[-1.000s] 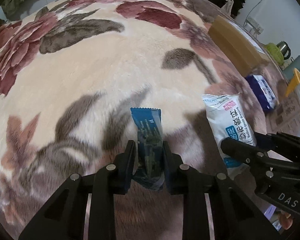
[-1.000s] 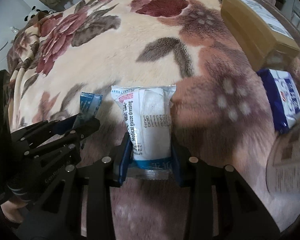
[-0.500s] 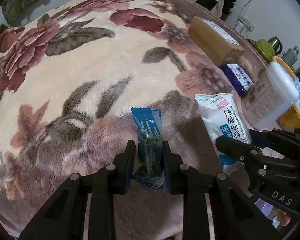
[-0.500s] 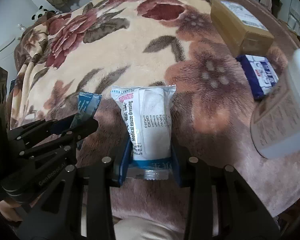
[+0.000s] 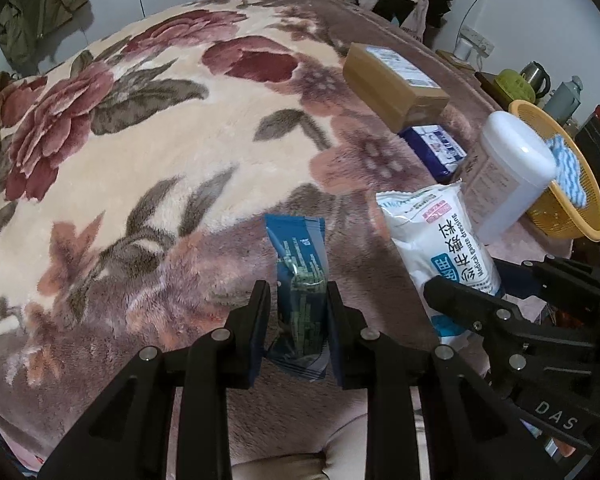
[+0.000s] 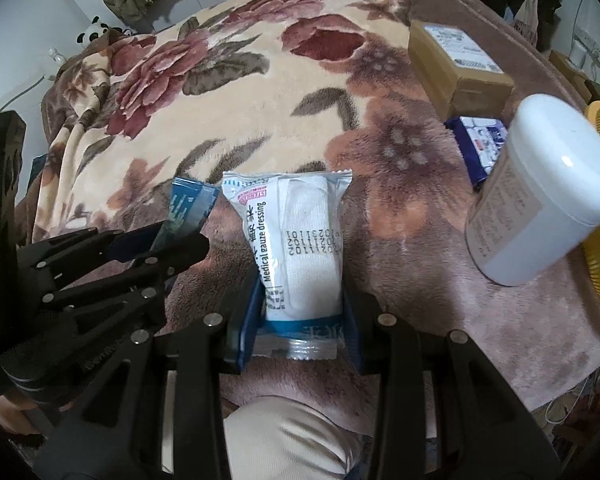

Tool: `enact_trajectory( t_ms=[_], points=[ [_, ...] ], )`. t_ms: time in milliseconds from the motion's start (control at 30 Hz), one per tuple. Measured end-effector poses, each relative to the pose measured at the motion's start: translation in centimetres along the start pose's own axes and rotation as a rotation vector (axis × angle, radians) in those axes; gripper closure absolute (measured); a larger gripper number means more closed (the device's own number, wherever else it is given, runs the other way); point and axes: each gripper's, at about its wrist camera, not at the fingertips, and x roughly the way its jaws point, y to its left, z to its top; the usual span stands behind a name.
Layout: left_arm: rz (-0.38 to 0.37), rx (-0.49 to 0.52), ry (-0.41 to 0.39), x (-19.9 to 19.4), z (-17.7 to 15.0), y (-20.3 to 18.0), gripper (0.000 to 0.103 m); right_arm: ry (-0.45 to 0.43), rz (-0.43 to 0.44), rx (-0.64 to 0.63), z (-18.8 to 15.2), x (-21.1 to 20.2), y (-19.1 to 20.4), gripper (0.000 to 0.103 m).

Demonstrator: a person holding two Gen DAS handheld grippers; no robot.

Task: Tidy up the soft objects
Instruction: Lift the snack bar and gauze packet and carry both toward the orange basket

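Note:
My left gripper (image 5: 298,292) is shut on a narrow blue sachet (image 5: 300,268), held above the floral blanket (image 5: 140,152). My right gripper (image 6: 304,292) is shut on a white medical gauze dressing pack (image 6: 296,240), also lifted off the blanket. In the left wrist view the gauze pack (image 5: 440,236) sits to the right of the sachet. In the right wrist view the sachet (image 6: 186,210) and left gripper (image 6: 168,240) show at the left.
A yellow basket (image 5: 568,204) holding a blue-white cloth (image 5: 568,168) stands at the right edge. A white tub (image 6: 540,196), a dark blue tissue pack (image 6: 480,140) and a cardboard box (image 6: 456,64) lie on the blanket's right side.
Both grippers have pulled back and up from the blanket with their packs. The white tub and yellow basket have come into view on the right.

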Motion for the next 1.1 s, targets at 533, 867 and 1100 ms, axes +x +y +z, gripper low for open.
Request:
enact_trajectory(
  t_ms=[533, 867, 1100],
  points=[
    [-0.049, 0.03, -0.014, -3.1, 2.7, -4.7, 0.076, -0.102, -0.011, 0.033, 0.9, -6.5, -3.3, 0.066],
    [-0.104, 0.091, -0.062, -5.4, 6.8, -11.1, 0.076, -0.199, -0.059, 0.092, 2.0, -11.6, -8.5, 0.066],
    [-0.16, 0.139, -0.053, -4.9, 9.4, -17.1, 0.076, -0.248, -0.133, 0.176, 2.0, -14.7, -14.1, 0.066]
  ],
)
